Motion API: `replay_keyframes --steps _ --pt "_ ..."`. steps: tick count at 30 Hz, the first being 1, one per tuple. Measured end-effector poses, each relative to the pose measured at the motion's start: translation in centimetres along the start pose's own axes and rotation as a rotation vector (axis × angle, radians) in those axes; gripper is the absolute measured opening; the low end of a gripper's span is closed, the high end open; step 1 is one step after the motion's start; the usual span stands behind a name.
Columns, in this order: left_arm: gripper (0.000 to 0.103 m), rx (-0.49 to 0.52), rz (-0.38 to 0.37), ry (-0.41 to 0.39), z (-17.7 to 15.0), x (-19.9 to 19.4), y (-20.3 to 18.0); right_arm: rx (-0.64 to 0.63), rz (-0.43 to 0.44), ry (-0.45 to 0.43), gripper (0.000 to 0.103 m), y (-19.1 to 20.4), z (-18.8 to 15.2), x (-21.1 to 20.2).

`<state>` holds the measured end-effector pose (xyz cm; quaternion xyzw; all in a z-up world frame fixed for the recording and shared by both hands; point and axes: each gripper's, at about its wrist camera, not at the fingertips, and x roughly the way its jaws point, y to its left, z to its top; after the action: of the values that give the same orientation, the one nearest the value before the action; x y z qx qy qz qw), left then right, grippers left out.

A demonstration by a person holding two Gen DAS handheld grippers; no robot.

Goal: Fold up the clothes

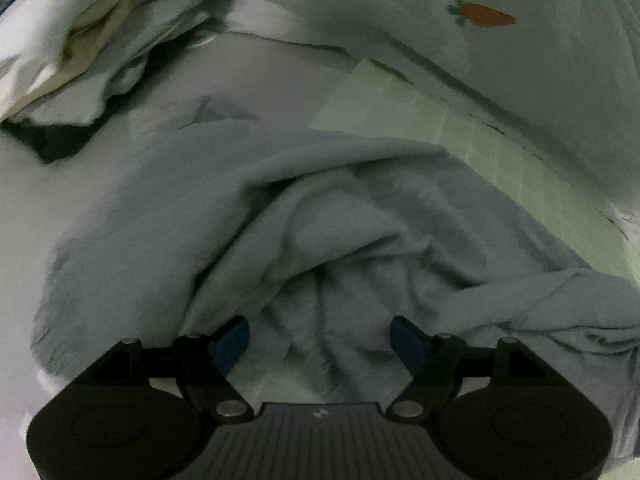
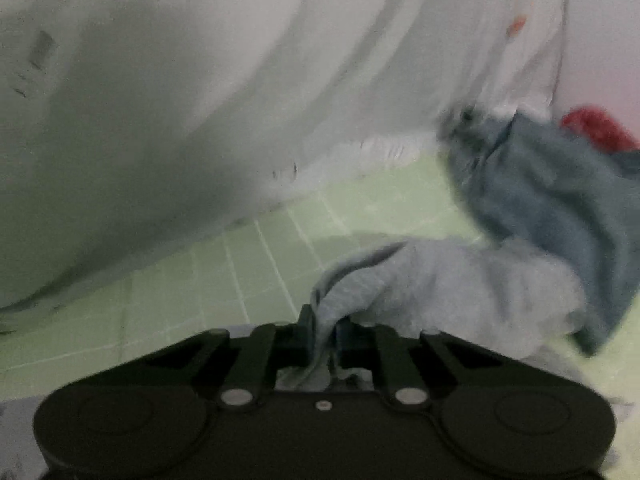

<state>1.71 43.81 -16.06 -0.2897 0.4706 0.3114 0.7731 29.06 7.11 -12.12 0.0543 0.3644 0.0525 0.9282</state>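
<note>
A white sheet (image 1: 552,92) with a carrot print (image 1: 482,14) lies far ahead of the left fingers (image 1: 320,344). The grey garment (image 1: 320,208) is bunched on a green checked mat (image 2: 248,264) just ahead of and between those spread, empty fingers. The right fingers (image 2: 324,332) pinch its edge.

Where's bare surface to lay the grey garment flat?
Free: green gridded mat between the white sheet and the right claw, which pinches the grey garment. Crowded: the clothes pile far left, and the bunched garment under the open left claw.
</note>
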Motion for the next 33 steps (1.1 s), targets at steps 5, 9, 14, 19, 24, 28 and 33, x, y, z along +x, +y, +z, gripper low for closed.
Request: replay_keyframes --steps 5,9,14,19,24,28,33 --pt "0.078 -0.037 0.042 -0.011 -1.2 -1.3 2.6 -0.077 -0.016 -0.092 0.01 -2.5 -3.0 -11.0" --pt "0.078 -0.082 0.079 -0.018 -1.9 -2.1 4.7 -0.18 -0.11 0.003 0.01 -5.0 -8.8 -15.2" --pt "0.078 -0.167 0.076 -0.007 -2.4 -3.1 7.0 -0.035 -0.193 0.299 0.02 -10.1 -14.3 -12.5" --pt "0.078 -0.108 0.041 -0.079 -1.7 -5.5 6.1 -0.081 -0.224 0.132 0.056 -7.7 -12.4 -13.5" --pt "0.079 -0.089 -0.004 -0.128 0.0 -5.9 4.5 -0.156 -0.176 0.067 0.065 -5.0 -9.8 -11.3" --pt "0.081 -0.046 -0.015 -0.132 1.6 -4.9 2.9 -0.242 -0.141 0.118 0.07 -3.2 -9.4 -8.2" --pt "0.085 -0.056 -0.071 -0.124 3.6 -3.5 1.1 -0.344 -0.17 0.171 0.07 -1.7 -10.6 -6.2"
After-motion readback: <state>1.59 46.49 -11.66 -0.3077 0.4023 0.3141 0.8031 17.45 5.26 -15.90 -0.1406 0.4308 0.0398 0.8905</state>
